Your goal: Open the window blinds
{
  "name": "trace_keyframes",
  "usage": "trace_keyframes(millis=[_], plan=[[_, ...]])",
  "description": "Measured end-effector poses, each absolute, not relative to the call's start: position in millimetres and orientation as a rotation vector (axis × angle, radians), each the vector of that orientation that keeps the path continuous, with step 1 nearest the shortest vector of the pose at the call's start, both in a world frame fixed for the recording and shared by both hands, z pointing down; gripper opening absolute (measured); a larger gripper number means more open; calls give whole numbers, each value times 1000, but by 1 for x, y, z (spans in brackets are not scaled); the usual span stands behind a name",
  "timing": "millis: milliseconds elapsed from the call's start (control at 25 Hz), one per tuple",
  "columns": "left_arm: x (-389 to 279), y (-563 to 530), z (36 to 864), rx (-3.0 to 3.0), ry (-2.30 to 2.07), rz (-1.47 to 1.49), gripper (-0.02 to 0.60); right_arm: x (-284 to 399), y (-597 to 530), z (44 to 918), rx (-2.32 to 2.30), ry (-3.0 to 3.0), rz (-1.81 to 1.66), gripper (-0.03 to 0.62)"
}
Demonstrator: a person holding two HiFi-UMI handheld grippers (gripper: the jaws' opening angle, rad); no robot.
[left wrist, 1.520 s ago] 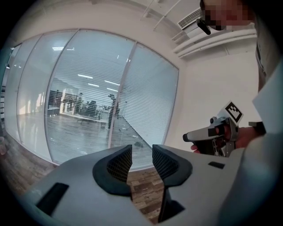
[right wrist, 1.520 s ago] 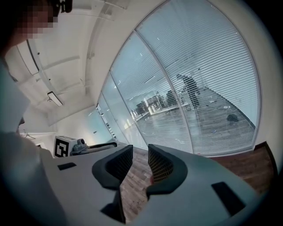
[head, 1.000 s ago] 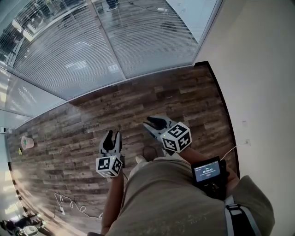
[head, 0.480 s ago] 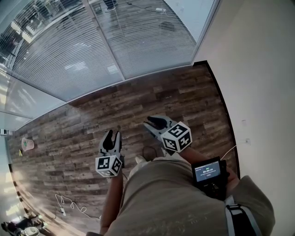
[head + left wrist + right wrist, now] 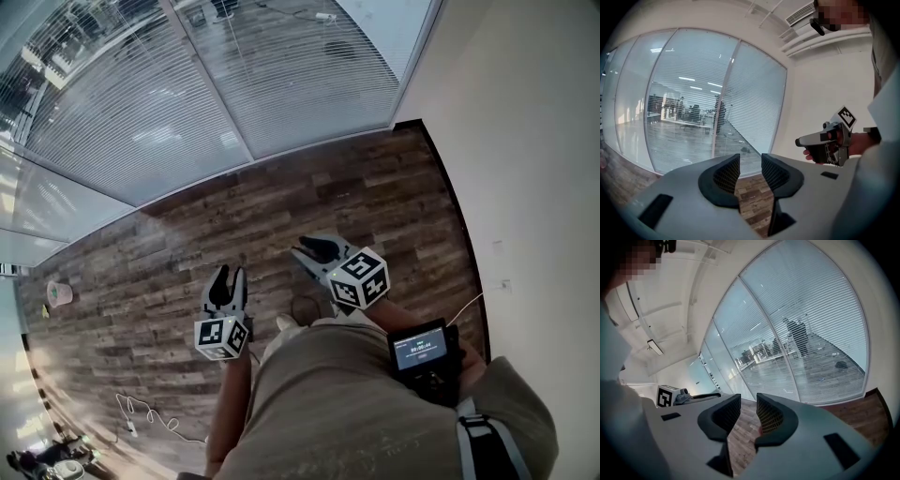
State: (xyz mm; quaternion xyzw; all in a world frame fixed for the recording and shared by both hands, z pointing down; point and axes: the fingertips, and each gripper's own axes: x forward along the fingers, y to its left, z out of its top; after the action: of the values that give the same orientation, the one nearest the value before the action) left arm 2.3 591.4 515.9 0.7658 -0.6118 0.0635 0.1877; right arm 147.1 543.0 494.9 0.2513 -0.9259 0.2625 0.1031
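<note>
White slatted window blinds (image 5: 234,84) hang lowered over the glass wall ahead, also showing in the left gripper view (image 5: 754,117) and the right gripper view (image 5: 820,338). My left gripper (image 5: 226,278) is held low over the wooden floor, jaws open with nothing between them (image 5: 750,171). My right gripper (image 5: 309,251) is beside it, a little further forward, also open and empty (image 5: 748,414). Both point towards the blinds from well short of them. No cord or wand shows clearly.
A white wall (image 5: 525,141) stands close on the right. A metal mullion (image 5: 211,84) splits the glass panes. A white cable (image 5: 141,412) lies on the wooden floor (image 5: 281,206) at lower left, a pale round object (image 5: 58,293) at far left.
</note>
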Motion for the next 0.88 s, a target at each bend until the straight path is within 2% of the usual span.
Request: trace_keyframes(millis=[280, 400, 880], plan=[[17, 590, 516, 2154, -1729, 186, 156, 160, 542, 495, 727, -2743, 751, 107], [22, 584, 513, 2153, -1735, 185, 155, 162, 541, 492, 698, -2747, 667, 77], [59, 570, 512, 2148, -1756, 148, 156, 199, 528, 494, 675, -2740, 641, 77]])
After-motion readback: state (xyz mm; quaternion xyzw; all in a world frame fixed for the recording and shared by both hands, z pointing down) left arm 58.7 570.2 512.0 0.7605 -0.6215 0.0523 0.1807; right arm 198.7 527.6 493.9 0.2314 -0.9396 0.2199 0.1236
